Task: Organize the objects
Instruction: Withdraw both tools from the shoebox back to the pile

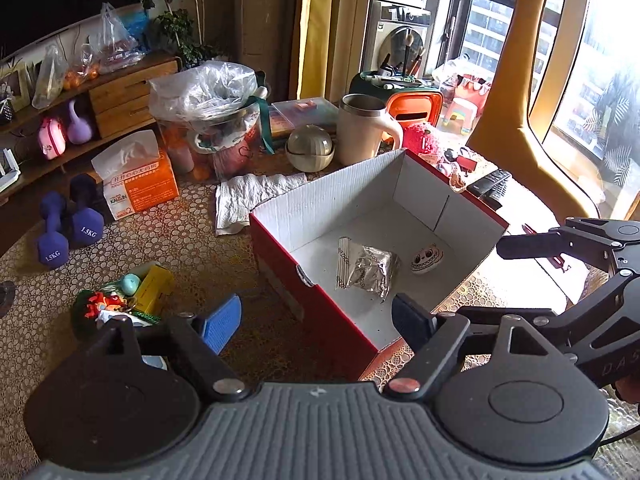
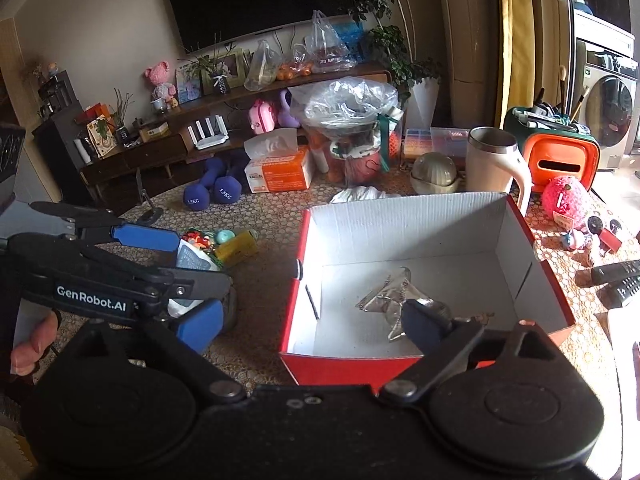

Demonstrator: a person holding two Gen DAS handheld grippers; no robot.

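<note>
A red cardboard box (image 1: 320, 308) with white inside walls stands open on the tabletop (image 1: 224, 248), which carries a patterned lace cover. In the left wrist view its long axis runs from the near left toward the far right. On its floor, about the middle, lies a crumpled silver foil packet (image 1: 366, 268) with dark print along its edges too small to read. Just beside it, toward the far right wall, sits a small white toy with a toothy face (image 1: 427, 260); the right wrist view does not show it.

The left gripper (image 1: 316, 320) hangs over the box's near corner, its fingers (image 1: 222, 322) spread apart with nothing between them. The right gripper (image 2: 312, 326) is likewise released and empty above the near wall of the box; one of its fingers (image 2: 420, 326) overlaps the packet in that view, and I cannot tell whether it touches. The left gripper's body, seen from the right wrist, reads "GenRobot.AI".

Toward the tabletop's far left edge rest two purple dumbbells (image 1: 68, 224) marked "1.5KG". Near them stands an orange and white tissue box (image 1: 138, 184) with Chinese writing. Behind the red box stands a cream mug with a steel rim (image 1: 366, 130). At the near left of the box lies a yellow carton (image 1: 154, 288) among small toys.
</note>
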